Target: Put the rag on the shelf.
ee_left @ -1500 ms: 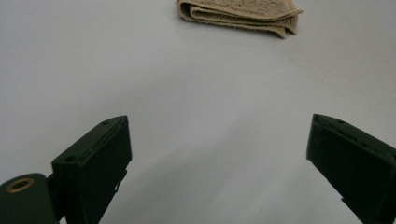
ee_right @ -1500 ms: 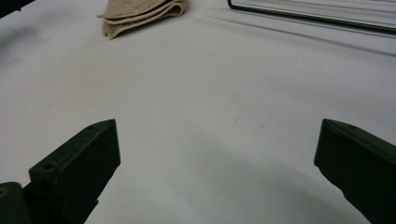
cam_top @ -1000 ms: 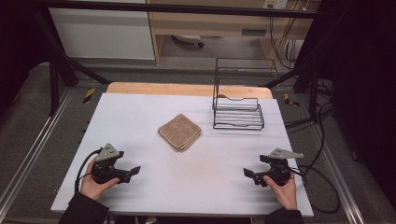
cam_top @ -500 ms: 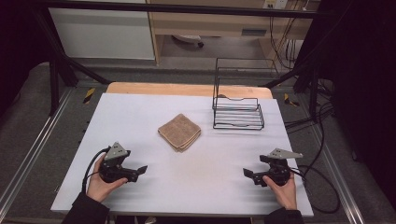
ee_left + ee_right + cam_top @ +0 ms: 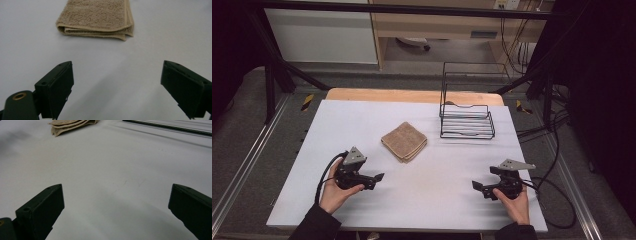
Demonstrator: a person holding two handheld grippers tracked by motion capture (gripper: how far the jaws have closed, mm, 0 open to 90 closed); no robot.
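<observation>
A folded tan towel (image 5: 404, 141) lies near the middle of the white table (image 5: 362, 120). In the left gripper view the towel (image 5: 96, 18) lies ahead of the jaws, its folded edges facing me. My left gripper (image 5: 379, 177) is open, just below and left of the towel, with nothing between its jaws (image 5: 117, 87). My right gripper (image 5: 475, 186) rests open at the front right of the table, pointing left. In the right gripper view its wide-apart jaws (image 5: 116, 212) hold nothing, and the towel (image 5: 72, 125) shows far off at the top left.
A black wire rack (image 5: 467, 112) stands at the back right of the table; its base wire (image 5: 170, 127) crosses the top of the right gripper view. Cables (image 5: 557, 200) trail off the table's right edge. A wooden strip (image 5: 412, 95) runs along the far edge.
My left gripper has moved right and slightly forward toward the towel. The right gripper has stayed where it was.
</observation>
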